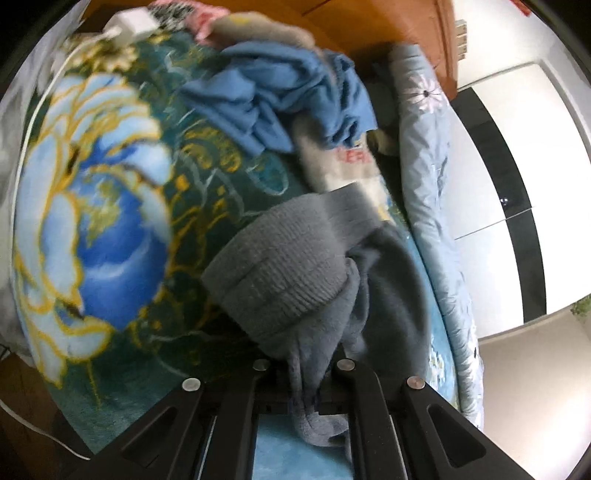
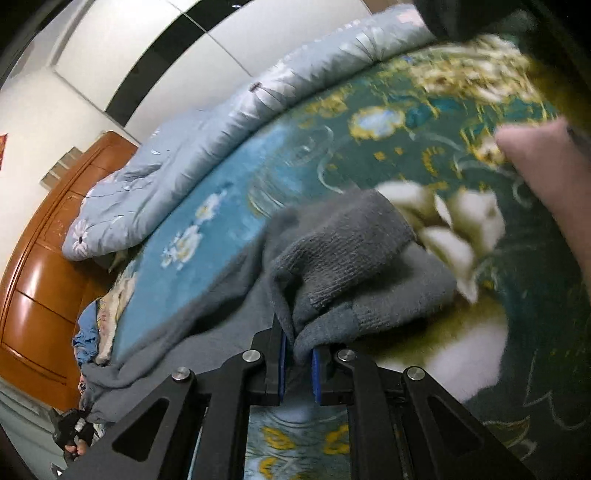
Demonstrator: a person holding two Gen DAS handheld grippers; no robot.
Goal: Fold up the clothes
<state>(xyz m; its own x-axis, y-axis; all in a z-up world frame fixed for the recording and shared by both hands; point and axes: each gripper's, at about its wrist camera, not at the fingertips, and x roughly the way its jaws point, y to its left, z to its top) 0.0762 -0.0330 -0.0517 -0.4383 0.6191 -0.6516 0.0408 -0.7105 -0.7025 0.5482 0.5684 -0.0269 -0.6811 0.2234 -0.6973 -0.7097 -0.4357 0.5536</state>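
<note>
A grey knit sweater (image 1: pixel 291 269) hangs over the flowered blanket (image 1: pixel 110 221), its ribbed hem bunched up. My left gripper (image 1: pixel 304 373) is shut on a fold of the sweater, which droops between the fingers. In the right wrist view the same grey sweater (image 2: pixel 332 258) stretches leftward across the blanket (image 2: pixel 406 140), and my right gripper (image 2: pixel 300 363) is shut on its ribbed edge between the blue pads (image 2: pixel 317 373). The other gripper (image 2: pixel 72 432) shows small at the lower left, at the far end of the sweater.
A pile of clothes lies at the bed's head: a blue garment (image 1: pixel 280 96), a white one with red lettering (image 1: pixel 343 162), pink and beige pieces. A pale blue quilt (image 1: pixel 436 206) runs along the wall side. A wooden headboard (image 2: pixel 40 280) and a white charger (image 1: pixel 129 26) with its cable are also in view.
</note>
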